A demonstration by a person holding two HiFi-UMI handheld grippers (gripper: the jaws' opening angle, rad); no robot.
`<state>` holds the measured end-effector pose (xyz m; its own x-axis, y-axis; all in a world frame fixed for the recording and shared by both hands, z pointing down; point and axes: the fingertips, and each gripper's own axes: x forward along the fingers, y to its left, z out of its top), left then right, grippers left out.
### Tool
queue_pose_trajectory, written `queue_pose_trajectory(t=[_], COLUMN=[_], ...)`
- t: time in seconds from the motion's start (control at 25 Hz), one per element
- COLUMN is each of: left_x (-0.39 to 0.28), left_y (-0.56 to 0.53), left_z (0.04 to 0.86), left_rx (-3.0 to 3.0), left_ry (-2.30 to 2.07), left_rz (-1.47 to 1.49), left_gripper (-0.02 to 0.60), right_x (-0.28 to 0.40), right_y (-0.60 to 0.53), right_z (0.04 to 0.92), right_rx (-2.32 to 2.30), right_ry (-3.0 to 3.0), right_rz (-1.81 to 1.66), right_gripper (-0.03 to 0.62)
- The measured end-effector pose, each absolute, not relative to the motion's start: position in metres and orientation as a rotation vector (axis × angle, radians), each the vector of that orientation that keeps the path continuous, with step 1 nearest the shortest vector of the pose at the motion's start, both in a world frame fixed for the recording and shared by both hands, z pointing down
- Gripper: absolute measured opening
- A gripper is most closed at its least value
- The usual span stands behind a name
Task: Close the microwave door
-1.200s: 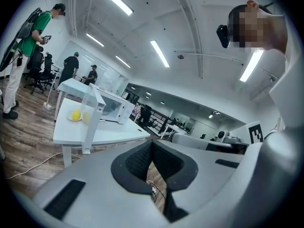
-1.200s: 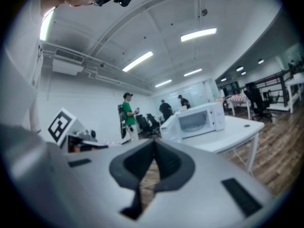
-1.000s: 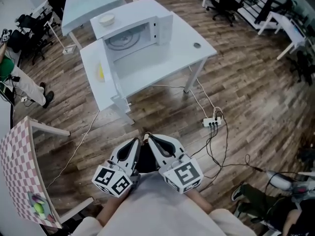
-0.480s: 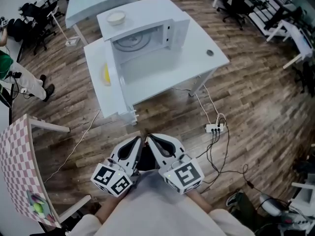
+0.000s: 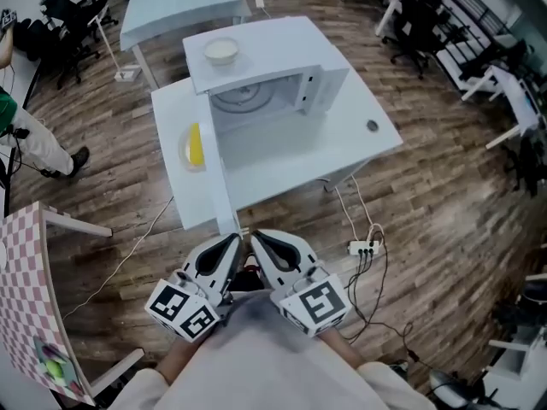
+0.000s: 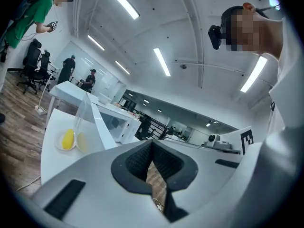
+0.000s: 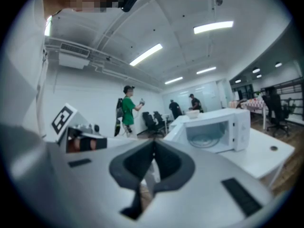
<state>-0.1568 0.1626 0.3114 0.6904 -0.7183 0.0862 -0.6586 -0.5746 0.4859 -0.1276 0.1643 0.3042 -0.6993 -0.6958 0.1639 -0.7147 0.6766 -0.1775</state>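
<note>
Wood-plank flooring surrounds a white table (image 5: 346, 135) seen from steeply above in an open office. On it stands a white microwave (image 5: 273, 62), its door (image 5: 219, 173) swung fully open toward the person, the cavity and glass turntable exposed. A pale bowl (image 5: 221, 51) sits on the microwave's top, and a plate (image 5: 183, 154) bearing something yellow lies on the table just left of the door. Both grippers are held low against the person's body, well apart from the microwave. The left gripper (image 5: 236, 243) has its jaws pressed together with nothing between them, and the right gripper (image 5: 256, 238) is likewise closed and empty. Their tips nearly touch each other.
</note>
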Motion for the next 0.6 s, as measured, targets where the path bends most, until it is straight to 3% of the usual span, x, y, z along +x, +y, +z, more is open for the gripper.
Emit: queue_pose_trajectory(t=[0.6], left_x=[-0.211], left_y=[0.121], left_z=[0.339], left_rx=[2.441], left_ry=[-1.153], left_rz=[-0.044], left_gripper=[0.017], right_x=[-0.143], right_y=[0.107], right_z=[0.319], right_rx=[1.236], right_ry=[-2.717], right_rz=[0.348], right_gripper=[0.023])
